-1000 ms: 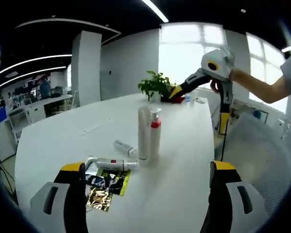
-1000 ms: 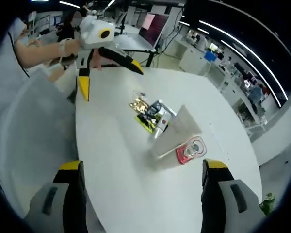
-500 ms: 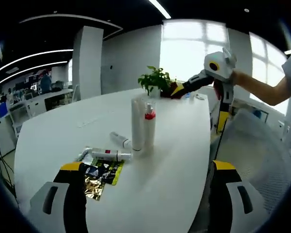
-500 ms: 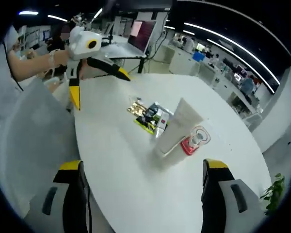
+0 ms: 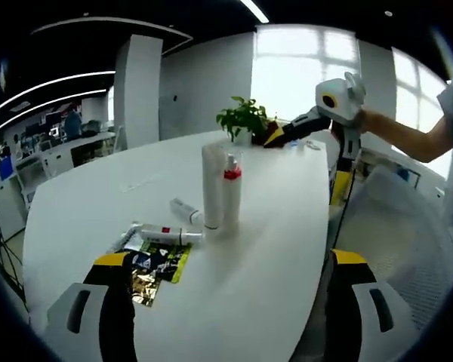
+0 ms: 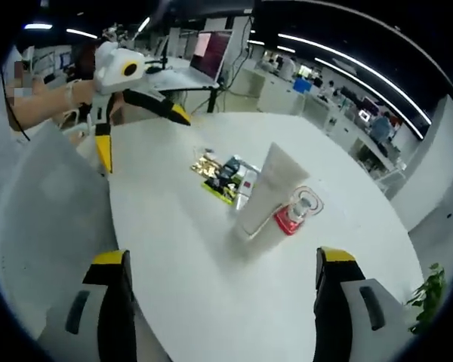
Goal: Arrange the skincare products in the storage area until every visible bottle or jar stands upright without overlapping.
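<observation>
From the left gripper view I see sachets [image 5: 157, 270] lying flat at the near left of the white bench [image 5: 83, 211], partly covered by a white tube [image 5: 162, 234] lying across them; their print is too small for me to read. A second small tube [image 5: 184, 210] lies just behind. Right of these, a tall white tube [image 5: 211, 187] and a red-collared pump bottle [image 5: 231, 191] stand upright, touching or nearly so, I cannot tell. My left tongs [image 5: 225, 309] are spread wide, empty, well short of them. Far right, my right tongs [image 5: 279, 136] hover by a potted plant [image 5: 241, 122], parted and empty.
</observation>
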A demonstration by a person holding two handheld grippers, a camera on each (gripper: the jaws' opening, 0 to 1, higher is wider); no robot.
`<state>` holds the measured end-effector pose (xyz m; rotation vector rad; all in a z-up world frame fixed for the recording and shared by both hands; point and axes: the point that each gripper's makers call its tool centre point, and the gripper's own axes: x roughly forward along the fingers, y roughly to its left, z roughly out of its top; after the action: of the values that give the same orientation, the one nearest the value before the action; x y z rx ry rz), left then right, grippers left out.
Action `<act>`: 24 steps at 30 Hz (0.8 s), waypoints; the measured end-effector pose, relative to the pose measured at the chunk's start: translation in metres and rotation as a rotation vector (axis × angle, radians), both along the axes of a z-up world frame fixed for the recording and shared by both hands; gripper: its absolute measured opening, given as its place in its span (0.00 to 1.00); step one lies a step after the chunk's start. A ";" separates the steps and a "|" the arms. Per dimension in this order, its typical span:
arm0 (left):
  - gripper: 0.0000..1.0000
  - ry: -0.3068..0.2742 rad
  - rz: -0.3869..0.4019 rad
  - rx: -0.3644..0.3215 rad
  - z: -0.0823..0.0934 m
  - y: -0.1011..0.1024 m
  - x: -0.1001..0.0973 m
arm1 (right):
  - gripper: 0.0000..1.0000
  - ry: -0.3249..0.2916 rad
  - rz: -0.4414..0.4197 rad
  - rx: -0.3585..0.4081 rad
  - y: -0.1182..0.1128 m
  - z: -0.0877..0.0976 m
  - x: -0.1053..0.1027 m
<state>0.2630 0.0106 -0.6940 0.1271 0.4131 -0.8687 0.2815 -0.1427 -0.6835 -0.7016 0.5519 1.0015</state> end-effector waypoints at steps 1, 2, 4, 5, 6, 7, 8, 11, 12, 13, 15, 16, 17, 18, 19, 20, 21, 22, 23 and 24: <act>0.99 0.009 0.019 -0.006 -0.001 0.002 0.002 | 1.00 0.002 -0.001 0.001 -0.001 -0.001 0.002; 0.99 0.025 0.040 -0.016 -0.001 0.003 0.003 | 1.00 0.007 -0.007 0.005 -0.002 -0.001 0.004; 0.99 0.028 0.045 -0.036 -0.001 0.003 0.005 | 1.00 0.017 -0.004 0.020 -0.004 -0.001 0.006; 0.99 0.026 0.048 -0.037 -0.001 0.004 0.006 | 1.00 0.019 -0.003 0.020 -0.005 -0.001 0.007; 0.99 0.027 0.057 -0.032 -0.001 0.005 0.007 | 1.00 0.022 -0.002 0.015 -0.007 -0.002 0.010; 0.99 0.027 0.056 -0.031 -0.001 0.005 0.007 | 1.00 0.022 -0.002 0.014 -0.008 -0.003 0.011; 0.99 0.029 0.060 -0.025 -0.002 0.006 0.010 | 0.99 0.030 0.004 0.013 -0.010 -0.005 0.013; 0.98 0.024 0.065 -0.008 -0.003 0.008 0.014 | 0.99 0.038 0.012 0.013 -0.010 -0.008 0.015; 0.98 0.020 0.067 0.003 -0.005 0.008 0.016 | 0.99 0.037 0.017 0.012 -0.010 -0.010 0.016; 0.97 0.024 0.071 0.008 -0.006 0.010 0.019 | 0.99 0.038 0.020 0.012 -0.010 -0.010 0.016; 0.96 0.035 0.076 0.009 -0.009 0.011 0.022 | 0.99 0.044 0.027 0.017 -0.009 -0.011 0.018; 0.96 0.034 0.075 0.009 -0.009 0.011 0.023 | 1.00 0.047 0.027 0.020 -0.009 -0.012 0.018; 0.96 0.025 0.071 0.013 -0.008 0.010 0.023 | 1.00 0.054 0.028 0.022 -0.009 -0.013 0.018; 0.96 0.015 0.063 0.020 -0.008 0.009 0.023 | 1.00 0.058 0.027 0.023 -0.010 -0.014 0.019; 0.96 0.005 0.053 0.033 -0.009 0.009 0.025 | 1.00 0.060 0.021 0.024 -0.010 -0.015 0.020; 0.96 0.003 0.047 0.047 -0.010 0.010 0.027 | 1.00 0.061 0.018 0.026 -0.010 -0.015 0.020; 0.96 0.000 0.044 0.073 -0.012 0.010 0.029 | 1.00 0.060 0.017 0.032 -0.010 -0.015 0.021; 0.94 -0.009 0.037 0.102 -0.013 0.011 0.030 | 1.00 0.060 0.013 0.039 -0.010 -0.016 0.021; 0.94 -0.031 0.012 0.136 -0.014 0.010 0.032 | 1.00 0.061 0.004 0.045 -0.010 -0.016 0.022; 0.95 -0.034 -0.008 0.148 -0.016 0.008 0.032 | 1.00 0.062 0.002 0.046 -0.011 -0.017 0.022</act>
<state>0.2949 0.0191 -0.7098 0.2800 0.4457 -0.8424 0.3035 -0.1533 -0.7006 -0.6320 0.5806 1.0374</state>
